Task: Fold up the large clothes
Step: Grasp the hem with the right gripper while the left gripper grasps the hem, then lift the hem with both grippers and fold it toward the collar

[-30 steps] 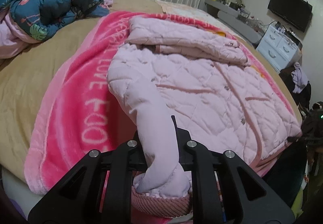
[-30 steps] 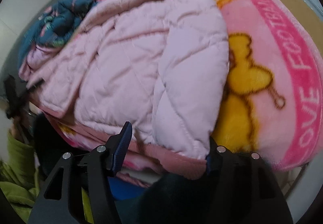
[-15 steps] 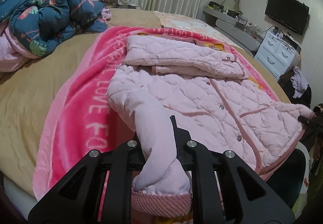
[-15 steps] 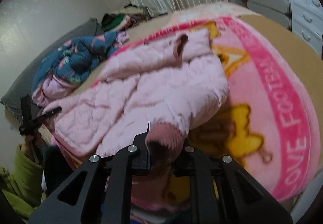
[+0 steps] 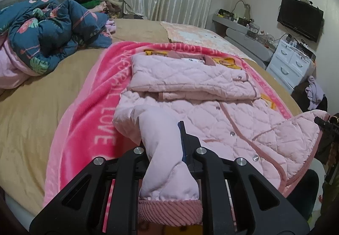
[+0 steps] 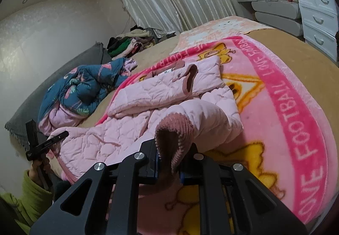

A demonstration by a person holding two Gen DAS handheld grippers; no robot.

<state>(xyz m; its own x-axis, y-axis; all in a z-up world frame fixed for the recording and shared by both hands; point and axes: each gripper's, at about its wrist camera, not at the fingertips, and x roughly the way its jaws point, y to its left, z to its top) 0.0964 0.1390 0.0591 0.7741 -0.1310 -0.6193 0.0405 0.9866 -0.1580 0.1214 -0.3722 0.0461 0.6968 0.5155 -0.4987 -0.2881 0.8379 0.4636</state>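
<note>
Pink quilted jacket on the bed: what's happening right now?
A person is folding the pink quilted jacket, which lies on a pink blanket across the bed. The left tongs are shut on one sleeve near its ribbed cuff; the right tongs grip the ribbed edge on the jacket's other side. Both sides are lifted, and the top is already folded down.
</note>
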